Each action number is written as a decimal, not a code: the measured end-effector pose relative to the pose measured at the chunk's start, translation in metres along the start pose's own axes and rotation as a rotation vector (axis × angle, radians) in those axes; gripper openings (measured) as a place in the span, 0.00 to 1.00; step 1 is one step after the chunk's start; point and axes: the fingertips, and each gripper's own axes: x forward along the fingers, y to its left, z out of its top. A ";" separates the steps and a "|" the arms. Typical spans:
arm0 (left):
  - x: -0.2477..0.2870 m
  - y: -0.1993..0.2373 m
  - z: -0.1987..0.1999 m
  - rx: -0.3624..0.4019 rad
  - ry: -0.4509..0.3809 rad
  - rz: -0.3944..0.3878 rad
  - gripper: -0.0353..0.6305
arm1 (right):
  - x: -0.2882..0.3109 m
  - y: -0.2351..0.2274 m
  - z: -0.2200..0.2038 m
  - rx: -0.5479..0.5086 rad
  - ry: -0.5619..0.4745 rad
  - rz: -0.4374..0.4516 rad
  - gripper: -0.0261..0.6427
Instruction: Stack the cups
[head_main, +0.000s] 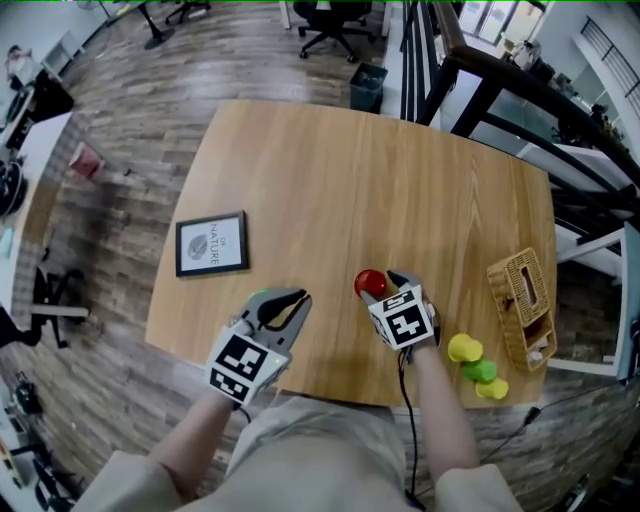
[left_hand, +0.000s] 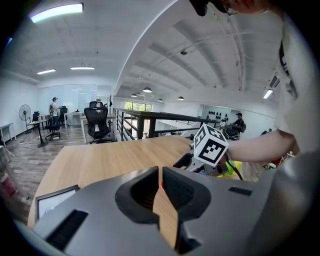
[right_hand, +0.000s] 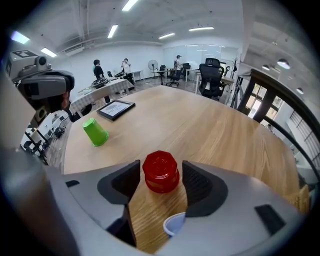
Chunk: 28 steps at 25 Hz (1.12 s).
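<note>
Fingers (right_hand: 199, 181) of the right gripper (right_hand: 160, 169) are standing apart around the upturned red plastic cup (right_hand: 160, 176), not pinching it. The left gripper (left_hand: 161, 175) is sitting closed and empty. Judging by this, the grasp is beginning, calling next for a gentle, square squeeze.

Framed picture (head_main: 212, 243) lies left on the table (head_main: 350, 180), basket (head_main: 522, 305) far right, cup (head_main: 370, 283) between them

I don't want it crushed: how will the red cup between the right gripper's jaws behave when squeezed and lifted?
The red cup looks like thin glossy plastic: probably light, and likely to flex under a hard squeeze. Standing base up on the table, it seems stable, though its smooth sides might slip.
</note>
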 end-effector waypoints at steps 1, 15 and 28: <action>-0.001 0.001 -0.001 -0.001 0.001 0.002 0.12 | 0.002 0.000 -0.001 -0.008 0.008 0.001 0.45; -0.021 -0.005 0.006 0.016 -0.013 0.023 0.12 | -0.033 -0.007 0.013 0.012 -0.068 -0.039 0.39; -0.034 -0.050 0.044 0.074 -0.030 -0.046 0.12 | -0.155 0.001 -0.003 0.031 -0.141 -0.099 0.39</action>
